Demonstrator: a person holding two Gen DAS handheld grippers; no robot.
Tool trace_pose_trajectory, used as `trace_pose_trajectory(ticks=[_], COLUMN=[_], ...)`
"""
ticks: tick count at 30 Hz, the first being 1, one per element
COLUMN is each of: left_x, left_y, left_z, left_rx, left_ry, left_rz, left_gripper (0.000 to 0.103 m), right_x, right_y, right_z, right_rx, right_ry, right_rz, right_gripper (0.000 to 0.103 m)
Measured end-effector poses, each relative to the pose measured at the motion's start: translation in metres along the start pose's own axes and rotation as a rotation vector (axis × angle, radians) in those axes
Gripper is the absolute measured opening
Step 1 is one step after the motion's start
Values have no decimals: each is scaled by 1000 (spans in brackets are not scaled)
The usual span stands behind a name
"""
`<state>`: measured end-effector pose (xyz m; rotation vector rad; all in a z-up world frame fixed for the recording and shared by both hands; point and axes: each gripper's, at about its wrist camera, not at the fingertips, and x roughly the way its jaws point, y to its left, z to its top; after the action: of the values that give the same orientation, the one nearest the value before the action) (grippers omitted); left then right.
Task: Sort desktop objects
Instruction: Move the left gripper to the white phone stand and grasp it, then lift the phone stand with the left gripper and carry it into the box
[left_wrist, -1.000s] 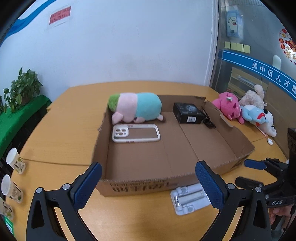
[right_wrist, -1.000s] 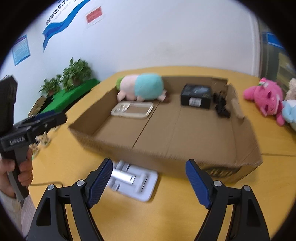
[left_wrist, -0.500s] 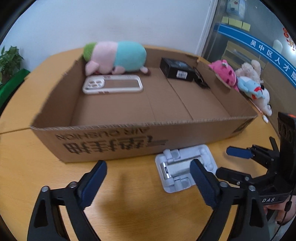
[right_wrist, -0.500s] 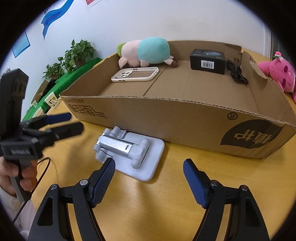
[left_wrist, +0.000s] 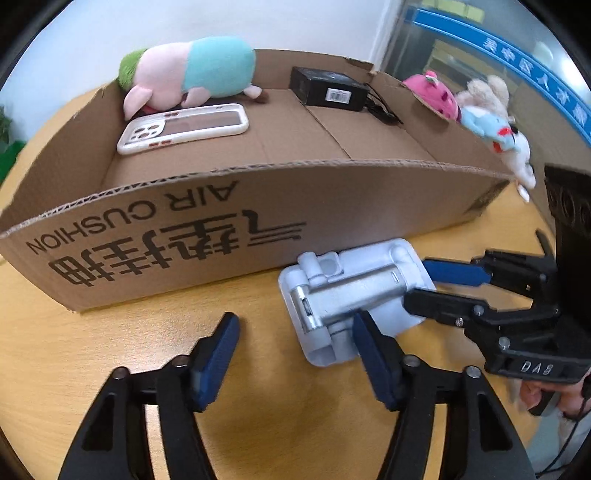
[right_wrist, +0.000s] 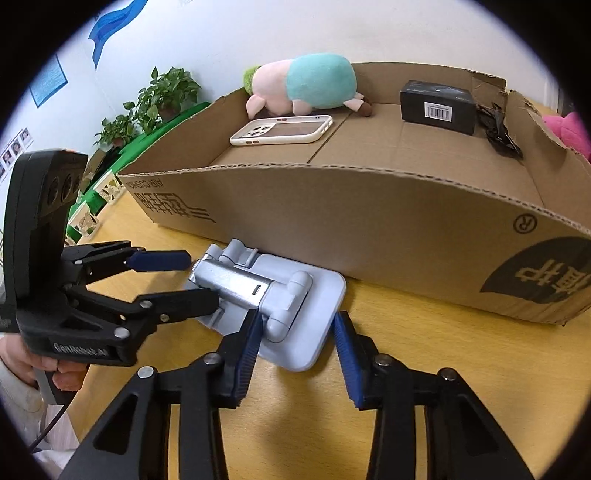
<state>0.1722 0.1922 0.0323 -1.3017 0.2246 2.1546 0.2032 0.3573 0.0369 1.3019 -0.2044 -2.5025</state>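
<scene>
**Closing on the phone stand from both ends**

Sits much lower and closer than a second ago, with left gripper and right gripper both dropped from above the cardboard box to the strip of counter in front of it. Has just narrowed both pairs of fingers from wide. Finds the task's thing, a pale grey folding phone stand, lying flat on the counter just beside the box's near wall, outside the box and not yet lifted.

Approaches it from opposite ends, probably to share a flat, awkward load: low plate, little to pinch from above, hence the steep downward tilt and the sideways straddle. Keeps the left fingers open, one pad at the stand's near corner, the other over bare counter, well short of any squeeze. Sets the right fingers astride the base plate's near corner, pads just beside its edges. Cannot tell from either view whether pressing yet or merely bracketing.

Inside the box already: plush pig against the far wall, phone case flat in front of it, black carton toward the other end. Bare floor nearer the front wall, likely the stand's destination. Other plush toys beyond the box's far end, apparently waiting.

Needs a firm hold before any lift over the wall. Risks the hinged arm swinging, or the plate sliding out of a corner grip.
</scene>
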Motion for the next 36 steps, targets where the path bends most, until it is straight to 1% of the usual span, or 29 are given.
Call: trace_pose_trajectory(ticks=[1, 3, 4, 13, 15, 18, 22, 23, 26, 30, 32, 36], left_x=[-1, -2, -2, -14, -24, -46, -79, -90, -108, -121, -123, -117], left_y=[1, 4, 4, -4, -6, -11, -17, -18, -18, -16, -10, 3], left_z=[0, 0, -1, -12, -12, -6, 13, 20, 41, 70, 86, 117], left_rx=[-16, -47, -59, -48, -50, -46, -20, -15, -1, 11, 14, 15], left_ry=[3, 14, 11, -13, -35, -88, -179, -211, -271, -327, -342, -351], left_rz=[-31, -89, -88, -53, -51, -42, -34, -34, -23, -3, -4, -11], left_gripper=[42, 31, 31, 28, 27, 27, 27, 27, 27, 27, 27, 27], right_x=[0, -1, -1, -7, -12, -29, -58, -66, -85, -97, -99, -95], right_y=[0, -1, -1, 4, 7, 14, 22, 24, 28, 28, 27, 18], right_z=[-1, -1, -2, -12, -12, -6, 11, 17, 38, 70, 86, 115], right_rx=[3, 11, 15, 42, 50, 43, 13, 5, -23, -56, -77, -87], right_ry=[-4, -11, -15, -23, -42, -96, -173, -193, -257, -328, -350, -359], right_rz=[2, 13, 13, 20, 24, 24, 21, 23, 18, 7, -2, -9], right_gripper=[39, 38, 38, 38, 38, 38, 38, 38, 38, 38, 37, 37])
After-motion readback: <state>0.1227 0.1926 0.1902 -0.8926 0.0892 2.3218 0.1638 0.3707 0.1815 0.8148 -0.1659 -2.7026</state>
